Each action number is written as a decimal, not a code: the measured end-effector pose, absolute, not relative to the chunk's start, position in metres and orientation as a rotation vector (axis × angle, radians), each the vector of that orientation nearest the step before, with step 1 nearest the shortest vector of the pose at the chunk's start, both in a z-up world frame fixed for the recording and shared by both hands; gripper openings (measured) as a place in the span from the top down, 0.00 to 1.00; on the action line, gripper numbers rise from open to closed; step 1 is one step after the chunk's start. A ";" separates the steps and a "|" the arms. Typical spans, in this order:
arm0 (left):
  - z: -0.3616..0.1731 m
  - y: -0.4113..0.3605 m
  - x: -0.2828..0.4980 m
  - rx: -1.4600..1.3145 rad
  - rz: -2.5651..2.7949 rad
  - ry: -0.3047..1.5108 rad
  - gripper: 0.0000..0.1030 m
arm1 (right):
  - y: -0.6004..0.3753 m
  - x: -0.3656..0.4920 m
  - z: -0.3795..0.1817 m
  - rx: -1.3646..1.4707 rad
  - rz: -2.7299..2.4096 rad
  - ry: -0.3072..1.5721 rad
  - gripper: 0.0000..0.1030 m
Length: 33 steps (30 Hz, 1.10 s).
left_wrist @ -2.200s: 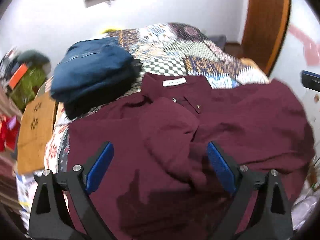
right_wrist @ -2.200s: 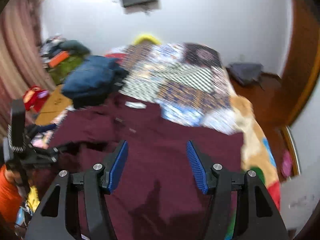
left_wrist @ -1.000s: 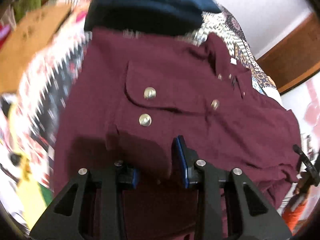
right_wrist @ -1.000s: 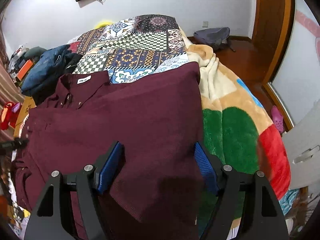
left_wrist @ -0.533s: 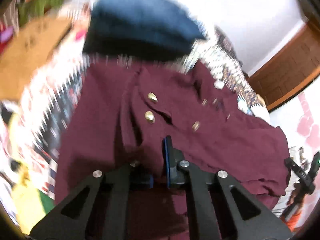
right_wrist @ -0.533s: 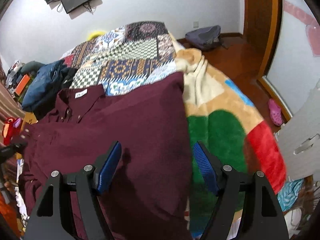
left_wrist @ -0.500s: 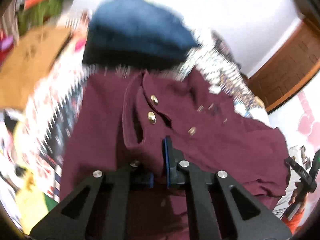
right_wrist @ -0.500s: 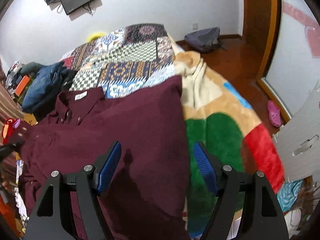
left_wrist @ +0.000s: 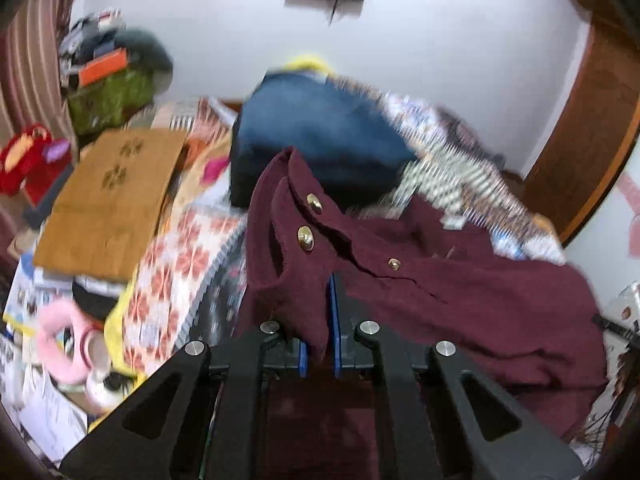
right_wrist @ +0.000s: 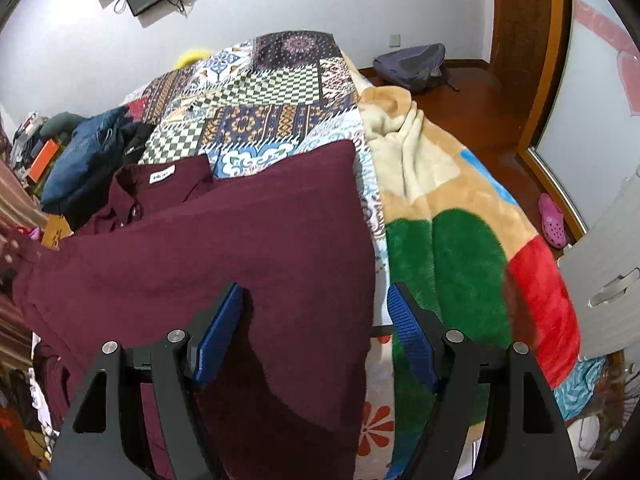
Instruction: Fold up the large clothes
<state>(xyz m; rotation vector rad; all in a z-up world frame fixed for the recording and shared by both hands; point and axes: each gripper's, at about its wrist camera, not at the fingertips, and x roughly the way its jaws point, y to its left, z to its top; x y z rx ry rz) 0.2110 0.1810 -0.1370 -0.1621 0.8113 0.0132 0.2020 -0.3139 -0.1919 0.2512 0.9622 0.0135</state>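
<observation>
My left gripper (left_wrist: 318, 344) is clamped on a lifted fold of the maroon shirt (right_wrist: 240, 248) spread across the bed (right_wrist: 272, 88), while my right gripper (right_wrist: 316, 332) hangs spread above its right edge.

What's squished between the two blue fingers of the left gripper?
A fold of the maroon shirt, near its gold buttons. The left gripper is shut on it, as the left wrist view shows.

likely bedroom: quilted bed (right_wrist: 264, 92)
</observation>
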 end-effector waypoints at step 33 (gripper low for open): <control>-0.219 0.249 0.290 -0.341 -0.007 1.094 0.24 | -0.358 0.270 -0.199 0.423 0.045 1.018 0.37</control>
